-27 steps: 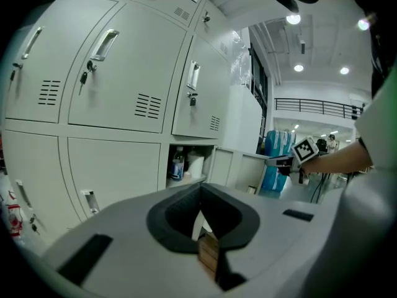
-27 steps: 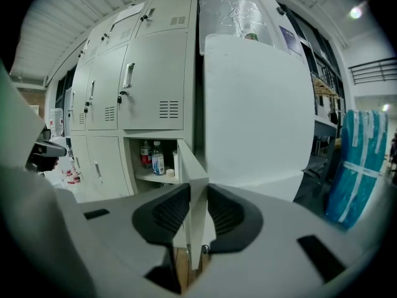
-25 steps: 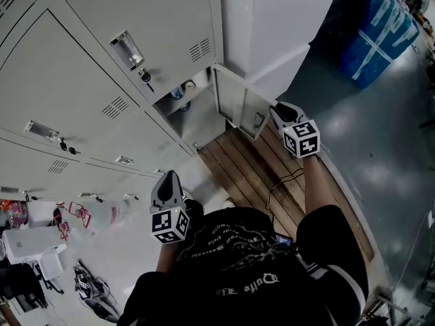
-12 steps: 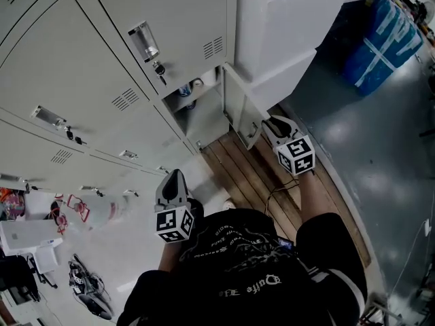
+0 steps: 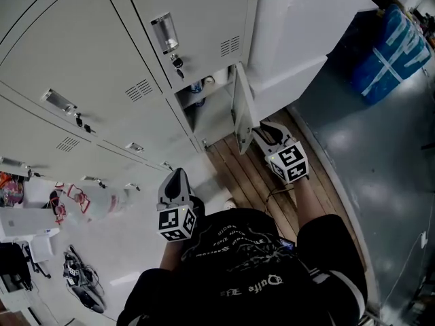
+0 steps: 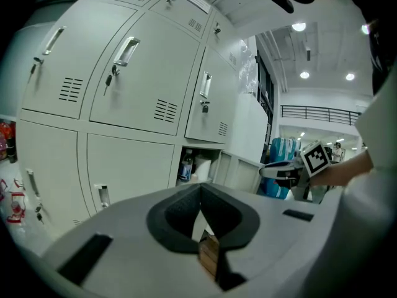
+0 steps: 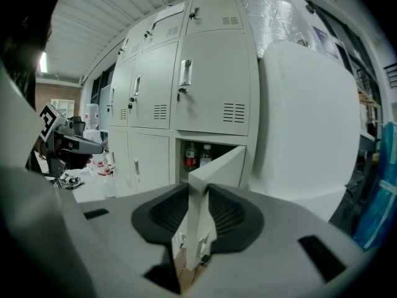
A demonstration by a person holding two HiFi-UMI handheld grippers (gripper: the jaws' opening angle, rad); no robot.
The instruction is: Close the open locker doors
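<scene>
A bank of pale grey lockers (image 5: 102, 60) fills the head view. One bottom locker (image 5: 204, 107) stands open, with bottles on its shelf (image 7: 193, 155). Its door (image 5: 240, 114) juts out, partly swung in. My right gripper (image 5: 261, 132) has the door's free edge (image 7: 197, 191) between its jaws; the pads still touch both faces while the jaws are opening. My left gripper (image 5: 175, 180) hangs lower left, away from the lockers, shut with nothing in it (image 6: 200, 219). The left gripper view shows the right gripper (image 6: 276, 171) at the door.
A large white block (image 5: 299, 32) stands right of the open locker. Beyond it lies a blue wrapped bundle (image 5: 394, 46). A wooden slat platform (image 5: 251, 178) with a black cable (image 5: 275, 194) lies under the door. Bags and clutter (image 5: 68, 206) sit at lower left. Keys hang in the locks (image 5: 178, 62).
The locker door has swung in towards its frame, and my right gripper has moved left with its edge. The left gripper has hardly moved.
</scene>
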